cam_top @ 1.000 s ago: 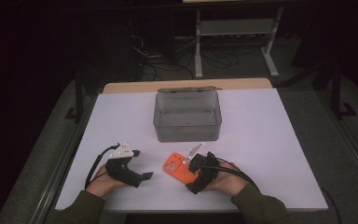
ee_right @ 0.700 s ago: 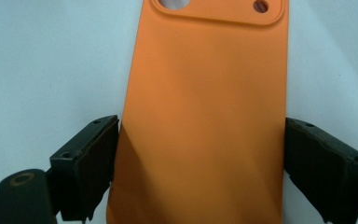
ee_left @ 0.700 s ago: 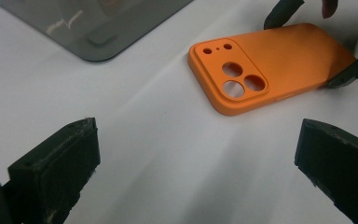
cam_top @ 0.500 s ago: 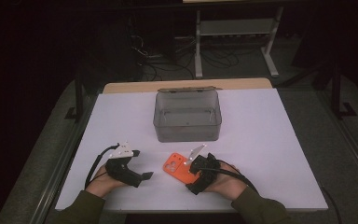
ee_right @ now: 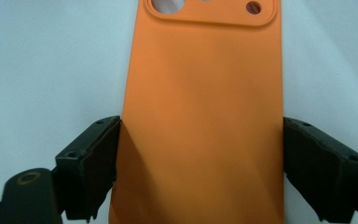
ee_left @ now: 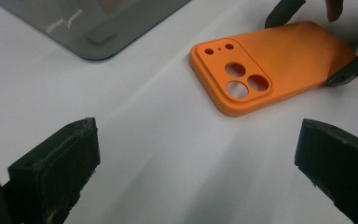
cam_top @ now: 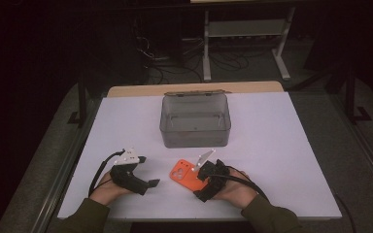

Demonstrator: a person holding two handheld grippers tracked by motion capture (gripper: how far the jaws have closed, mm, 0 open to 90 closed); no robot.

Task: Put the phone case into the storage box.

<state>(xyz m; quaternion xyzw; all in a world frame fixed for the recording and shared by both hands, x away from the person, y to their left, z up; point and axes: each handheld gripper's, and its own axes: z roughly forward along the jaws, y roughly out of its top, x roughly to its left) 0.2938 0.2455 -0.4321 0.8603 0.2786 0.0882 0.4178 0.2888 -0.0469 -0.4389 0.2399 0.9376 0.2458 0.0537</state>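
1. No text, label, brand, number or sign can be read anywhere in the pictures.
2. The orange phone case lying near the counter's front edge has a plain back with no logo or lettering on it.
3. The grey bin toward the counter's far edge carries no legible marking.

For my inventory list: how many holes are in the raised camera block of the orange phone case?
5: two large round holes and a third beside them, then two small ones and a tiny dot between, near the phone case corner.
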